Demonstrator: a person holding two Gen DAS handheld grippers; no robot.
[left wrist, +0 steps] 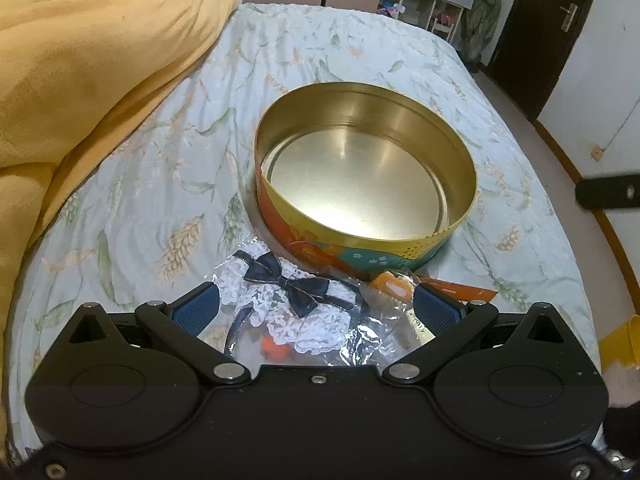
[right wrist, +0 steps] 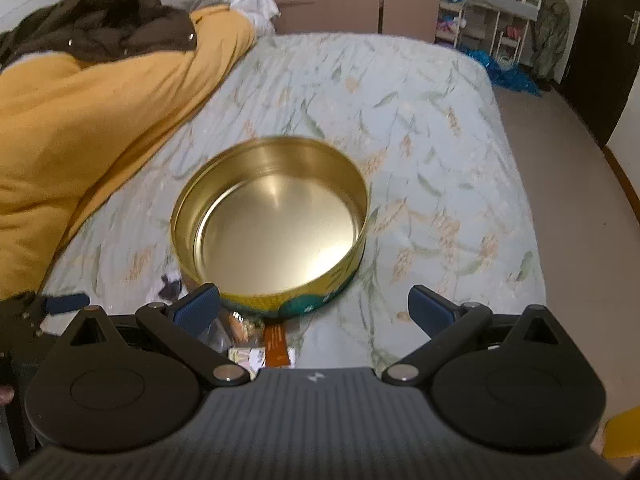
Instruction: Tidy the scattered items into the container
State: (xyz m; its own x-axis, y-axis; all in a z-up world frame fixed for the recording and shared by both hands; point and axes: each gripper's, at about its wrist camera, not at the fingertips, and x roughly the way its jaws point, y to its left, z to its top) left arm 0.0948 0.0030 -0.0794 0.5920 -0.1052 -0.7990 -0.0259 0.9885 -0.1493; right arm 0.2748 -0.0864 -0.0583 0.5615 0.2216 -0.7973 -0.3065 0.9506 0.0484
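Right now I am holding my left claw [left wrist: 316,308] spread wide above a crinkly clear plastic packet [left wrist: 320,320] that is lying on the bed [left wrist: 160,184]; nothing is sitting between its ribbed blue pads [left wrist: 196,310]. Inside the packet, white lace trim [left wrist: 288,328] is showing with a dark satin bow [left wrist: 288,284] edged in pale stitching, and something small and orange is glowing under the lace. Just right of it, a wrapped orange snack [left wrist: 394,286] is lying beside a flat orange card [left wrist: 468,290] whose print I cannot read.

My right claw [right wrist: 316,312] is also hanging spread apart and gripping nothing, its blue pads [right wrist: 198,310] standing either side of the near wall of the round tin [right wrist: 276,302]. That tin is sitting in the middle of the bed, just beyond the scattered items, with a smooth brushed-gold inside that is shining and a painted outside showing orange, teal and yellow with small flowers. From this side the orange card [right wrist: 276,344] and a small printed card [right wrist: 248,358] are peeking out below the tin, their lettering too blurred to make out.

A soft yellow blanket [left wrist: 80,92] is bunching along the left of the leaf-and-wheat patterned sheet, with a dark puffy jacket [right wrist: 100,28] lying on top
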